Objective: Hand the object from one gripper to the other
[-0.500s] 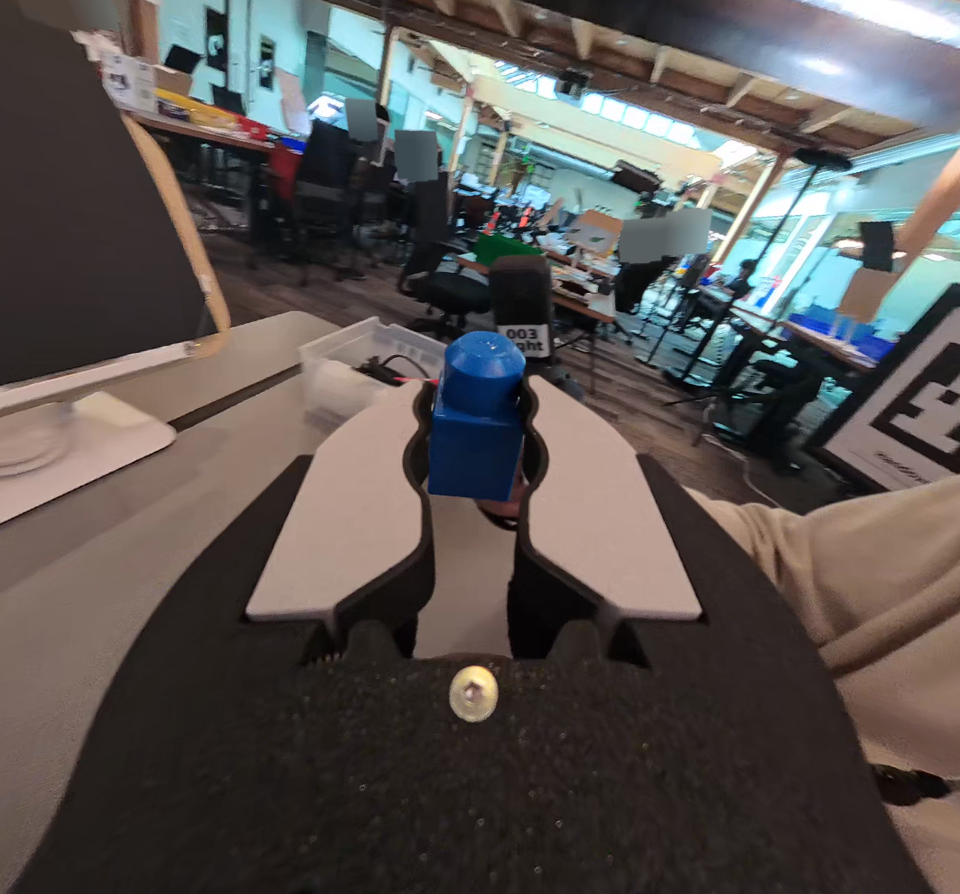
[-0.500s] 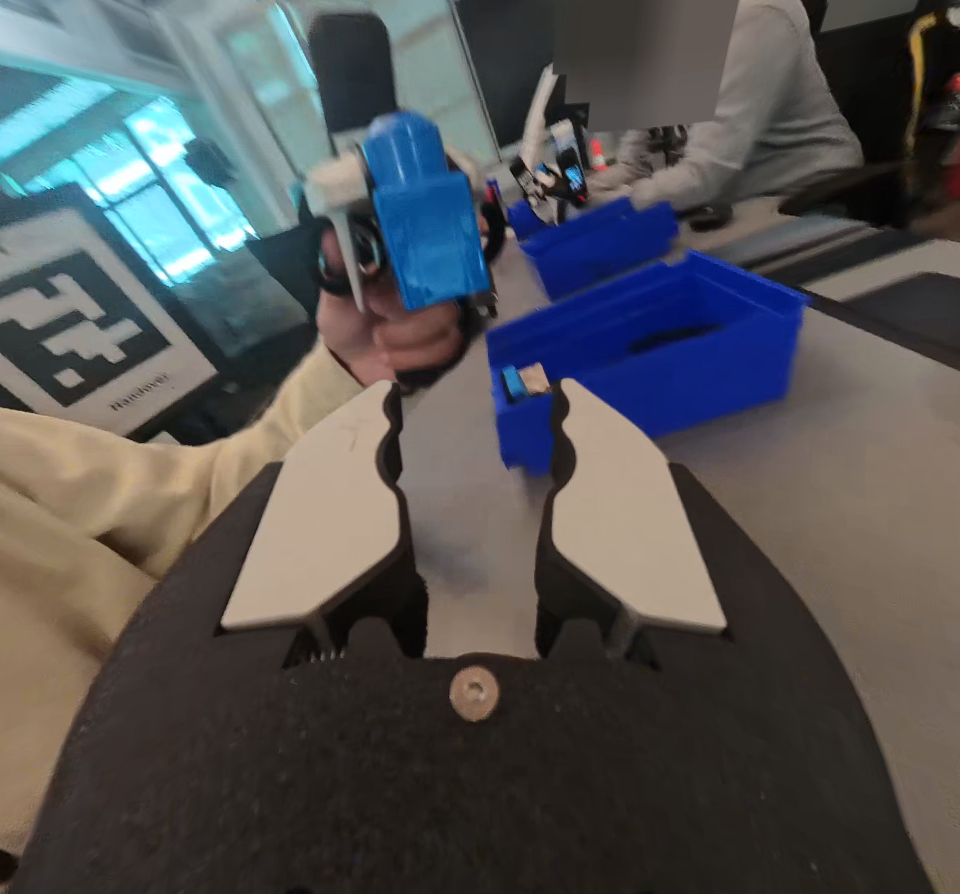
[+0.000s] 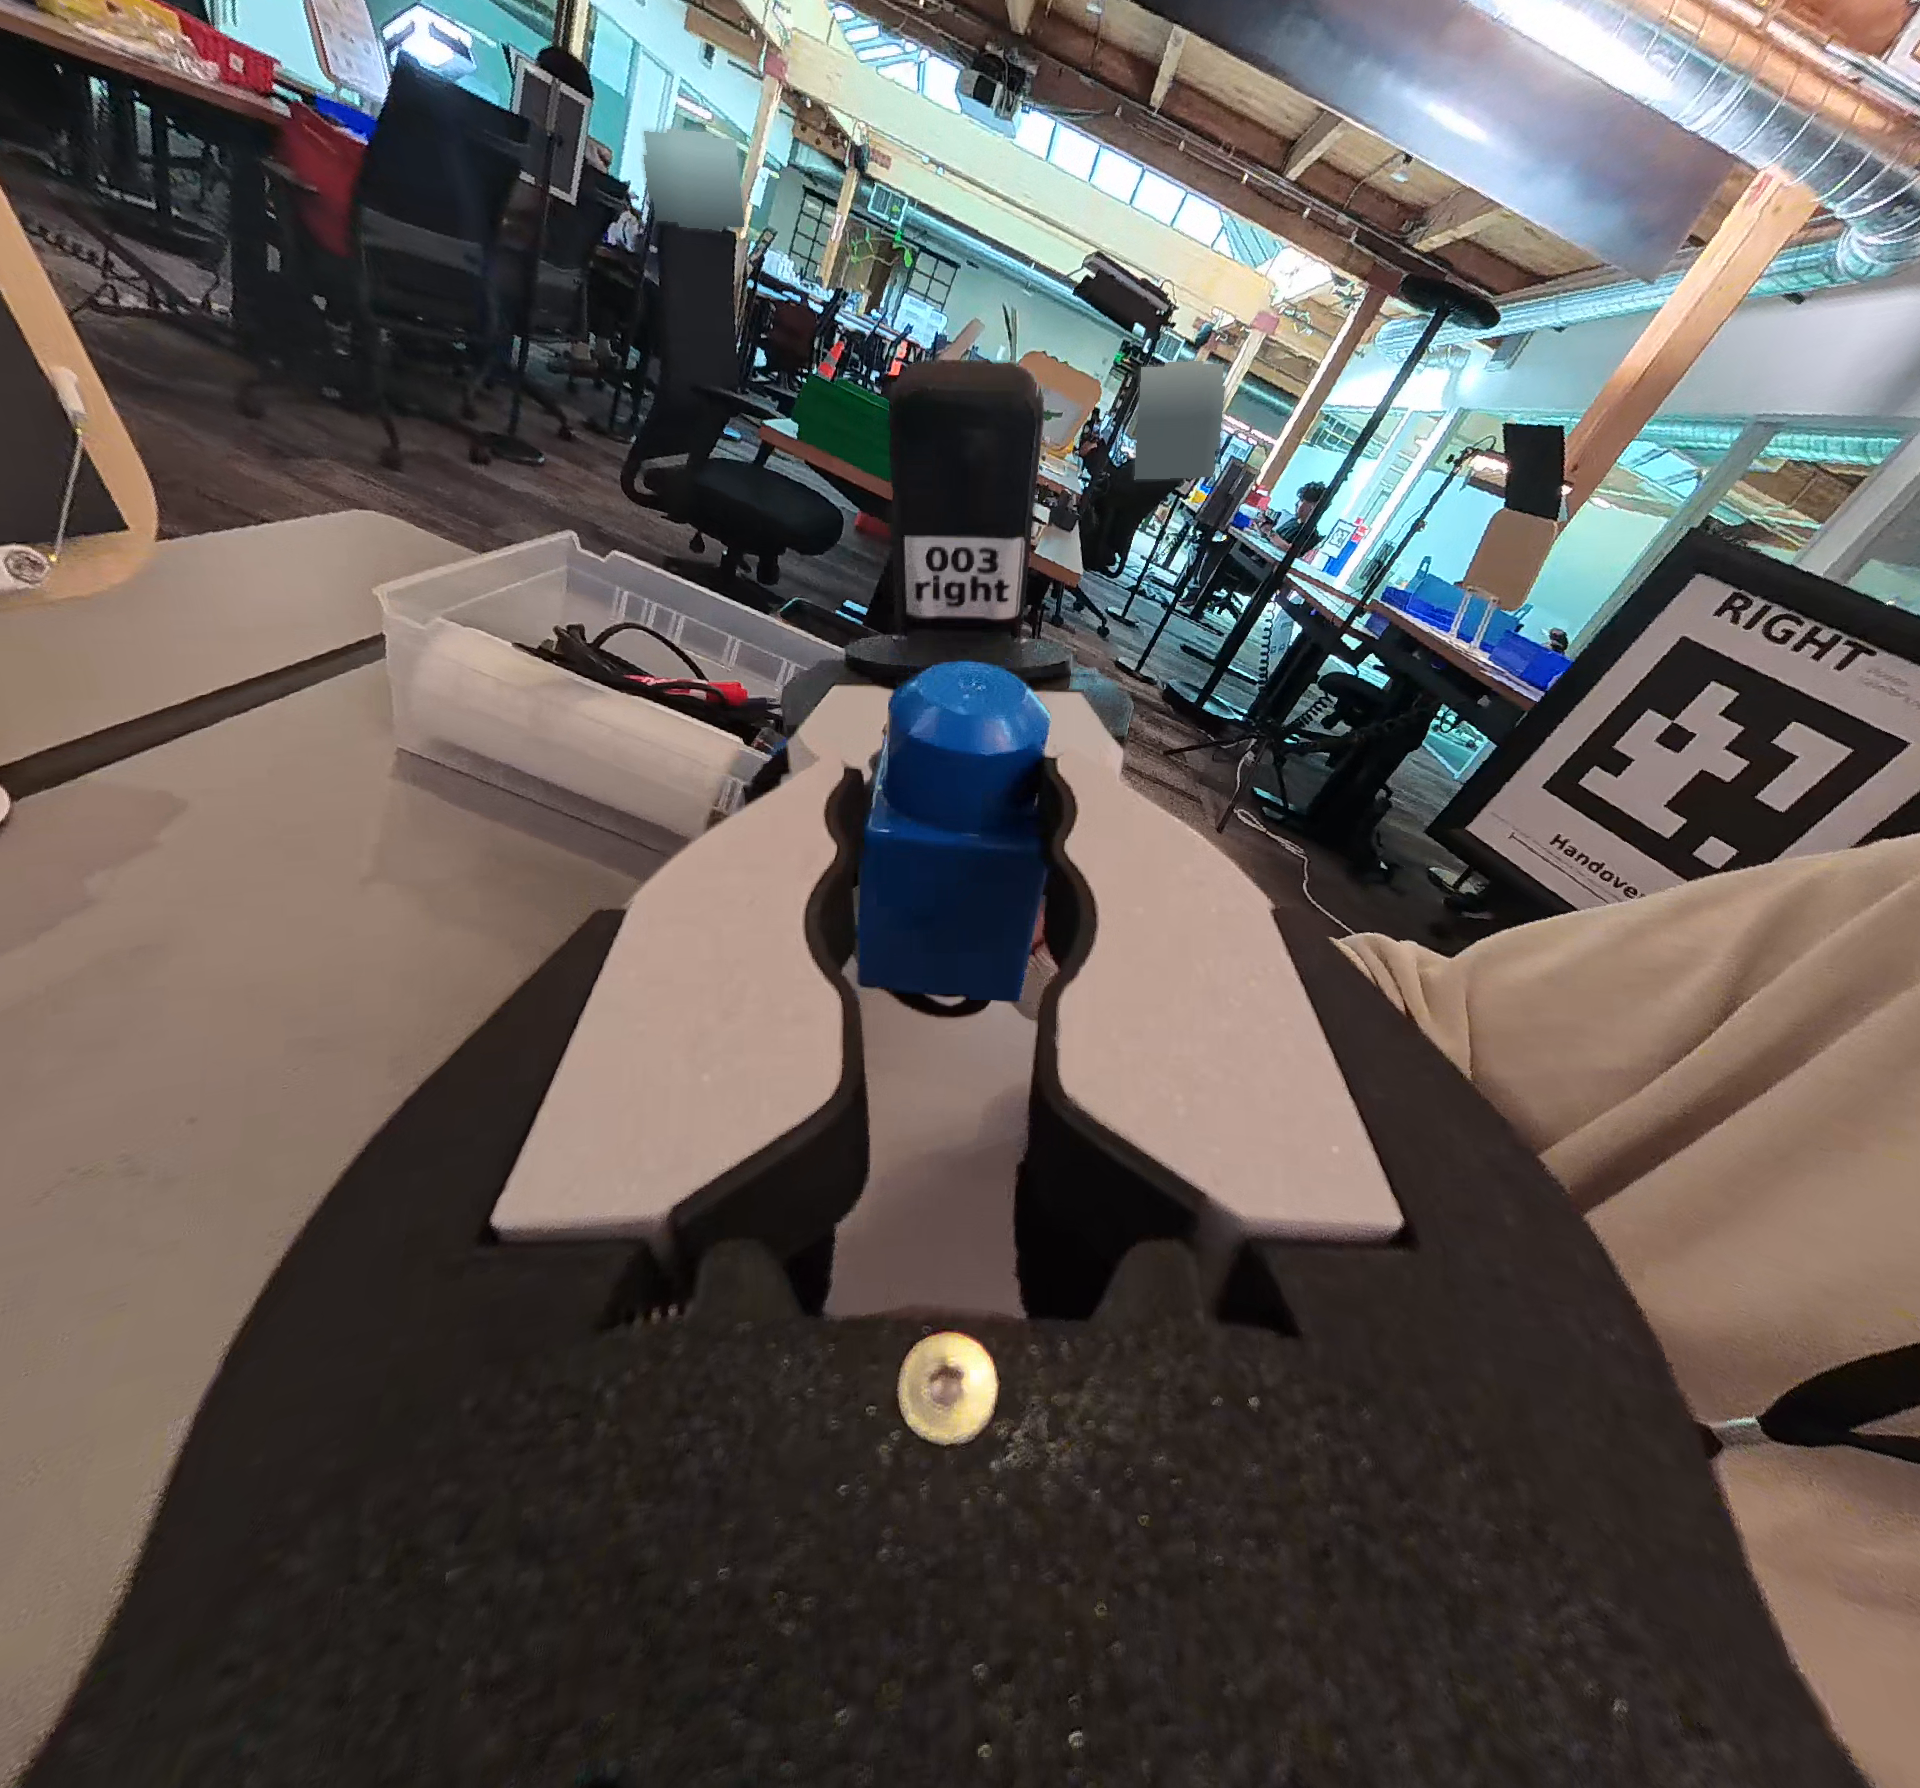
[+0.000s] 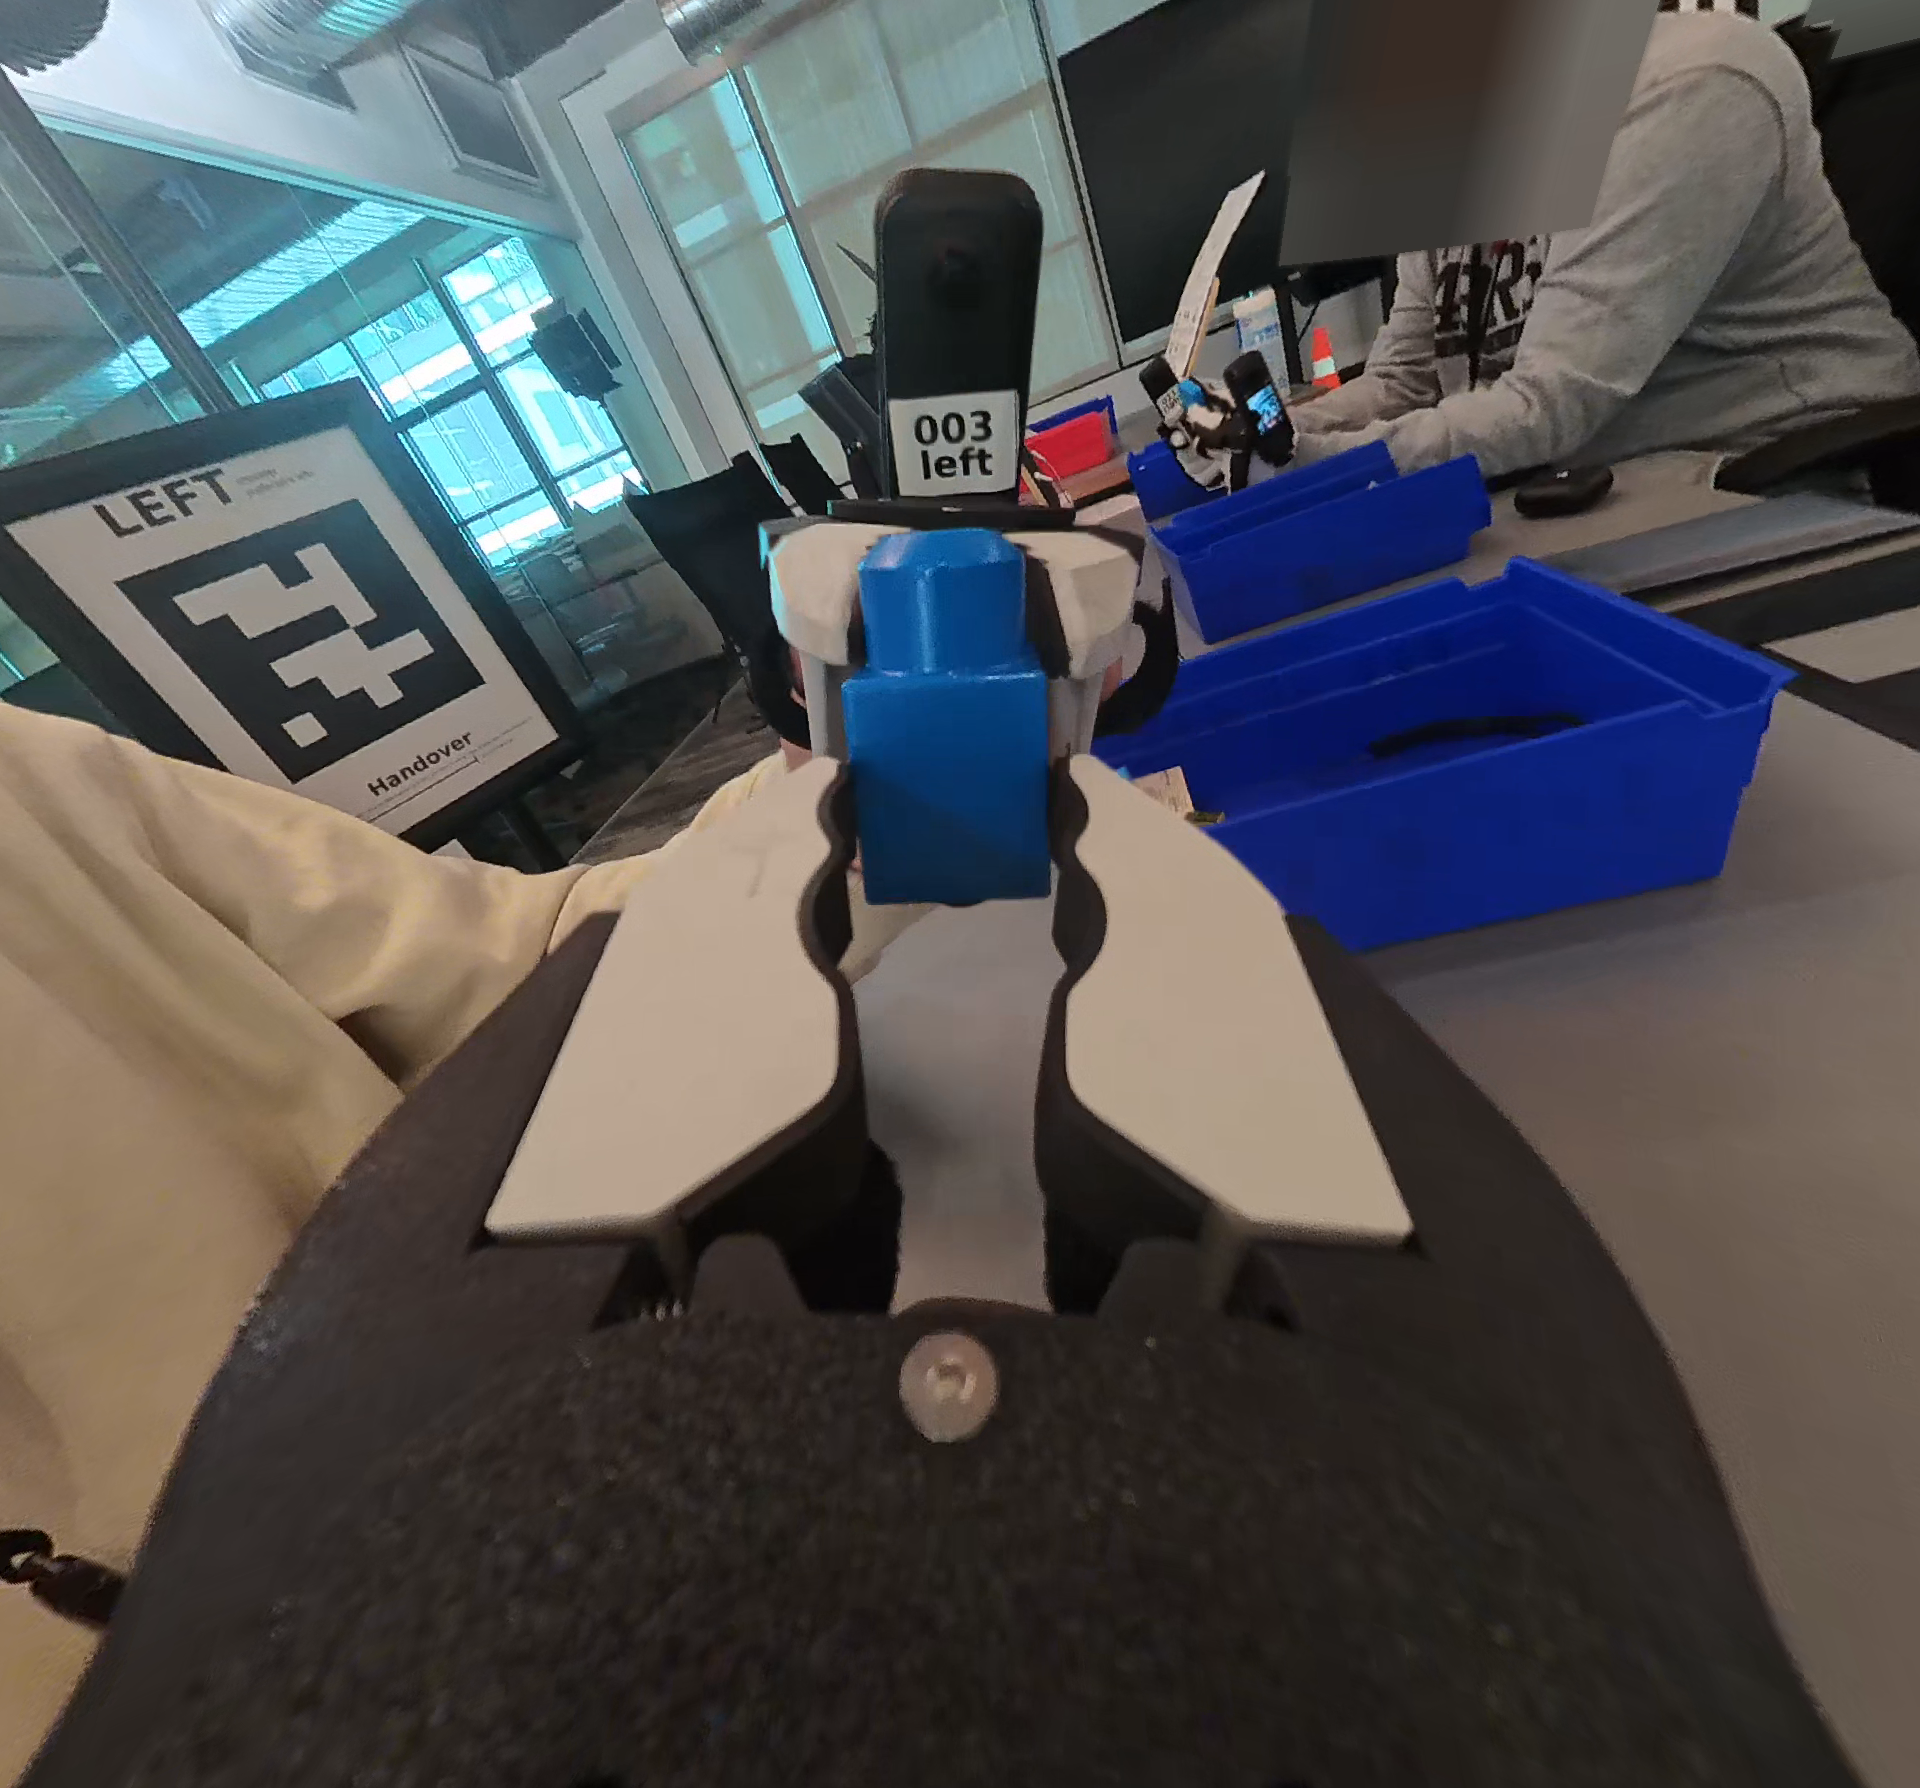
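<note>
Left wrist view, starting close in: what has the left tool (image 3: 961,720) got?

Its two grey fingers are clamped on a blue block (image 3: 951,886). The block stands upright, square body low, round knob on top, and it is held up off the grey surface (image 3: 260,959).

How is the arm set?

A cream sleeve (image 3: 1662,1063) comes in from the right side, and the tool points roughly level across the surface. Just past the block a black camera (image 3: 961,471) stands upright, facing back this way.

And farther out?

A clear bin (image 3: 499,678) with cables sits on the surface to the left. A framed black-and-white marker board (image 3: 1714,751) leans on the right. Behind them are office chairs and desks.

What about the right wrist view?

The right tool (image 4: 951,803) also points level, nose to nose with the left one. Its fingertips (image 4: 821,803) sit on either side of the block's square body and appear to touch it. I cannot tell whether they are squeezing or only resting there. Beyond them the left tool's fingers flank the knob.

Anything behind that?

Two blue bins (image 4: 1455,834) sit on the surface to the right, and a person in a grey top (image 4: 1683,304) sits farther back.
</note>
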Demonstrator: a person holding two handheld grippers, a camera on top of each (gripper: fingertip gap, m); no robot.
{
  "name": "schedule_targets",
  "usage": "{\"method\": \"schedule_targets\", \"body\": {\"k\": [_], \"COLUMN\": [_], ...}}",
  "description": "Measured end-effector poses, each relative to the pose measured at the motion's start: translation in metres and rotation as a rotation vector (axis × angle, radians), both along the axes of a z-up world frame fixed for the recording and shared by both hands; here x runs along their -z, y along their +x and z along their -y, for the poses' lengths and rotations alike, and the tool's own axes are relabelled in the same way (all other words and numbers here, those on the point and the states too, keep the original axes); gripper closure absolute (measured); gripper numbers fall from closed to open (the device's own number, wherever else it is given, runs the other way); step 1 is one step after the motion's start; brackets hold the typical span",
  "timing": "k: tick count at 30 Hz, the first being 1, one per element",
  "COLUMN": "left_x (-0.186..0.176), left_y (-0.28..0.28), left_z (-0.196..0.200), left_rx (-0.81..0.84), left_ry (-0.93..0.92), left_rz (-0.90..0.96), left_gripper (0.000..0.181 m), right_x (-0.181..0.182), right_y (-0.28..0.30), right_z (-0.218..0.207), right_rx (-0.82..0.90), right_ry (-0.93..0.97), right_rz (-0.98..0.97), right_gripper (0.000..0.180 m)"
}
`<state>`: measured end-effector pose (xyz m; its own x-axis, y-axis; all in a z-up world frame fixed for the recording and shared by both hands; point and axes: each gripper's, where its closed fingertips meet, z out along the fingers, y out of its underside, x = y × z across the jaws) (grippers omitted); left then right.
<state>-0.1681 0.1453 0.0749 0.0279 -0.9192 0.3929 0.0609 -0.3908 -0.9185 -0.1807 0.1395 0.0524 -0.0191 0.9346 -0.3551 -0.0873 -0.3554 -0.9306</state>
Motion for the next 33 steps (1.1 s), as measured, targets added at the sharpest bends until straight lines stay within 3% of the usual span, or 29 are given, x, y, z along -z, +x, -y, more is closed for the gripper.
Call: {"method": "schedule_targets", "body": {"k": [3, 5, 7, 13, 16, 21, 33], "left_x": [0.006, 0.011, 0.022, 0.063, 0.081, 0.100, 0.119], "left_y": [-0.001, -0.006, -0.013, -0.032, -0.027, -0.004, 0.008], "left_z": [-0.002, -0.007, -0.008, 0.022, 0.034, 0.052, 0.048], "left_rx": [-0.020, -0.086, -0.127, 0.006, 0.058, 0.186, 0.225], "left_ry": [0.022, 0.107, 0.205, 0.343, 0.433, 0.369, 0.301], "left_rz": [-0.058, -0.147, -0.277, -0.632, -0.738, -0.726, -0.700], "left_gripper": [0.146, 0.131, 0.129, 0.134, 0.135, 0.135, 0.150], "right_x": [0.005, 0.006, 0.009, 0.065, 0.068, 0.091, 0.104], "right_y": [0.004, 0.009, 0.017, 0.062, 0.057, 0.039, 0.031], "right_z": [-0.002, -0.003, -0.002, 0.004, 0.028, 0.050, 0.042], "right_rx": [0.008, 0.008, 0.001, 0.058, -0.045, -0.164, -0.135], "right_ry": [-0.042, -0.054, -0.066, 0.132, 0.107, 0.128, 0.144], "right_rz": [0.040, 0.056, 0.103, 0.675, 0.734, 0.857, 0.894], "right_gripper": [0.145, 0.145, 0.145, 0.144, 0.144, 0.144, 0.144]}}
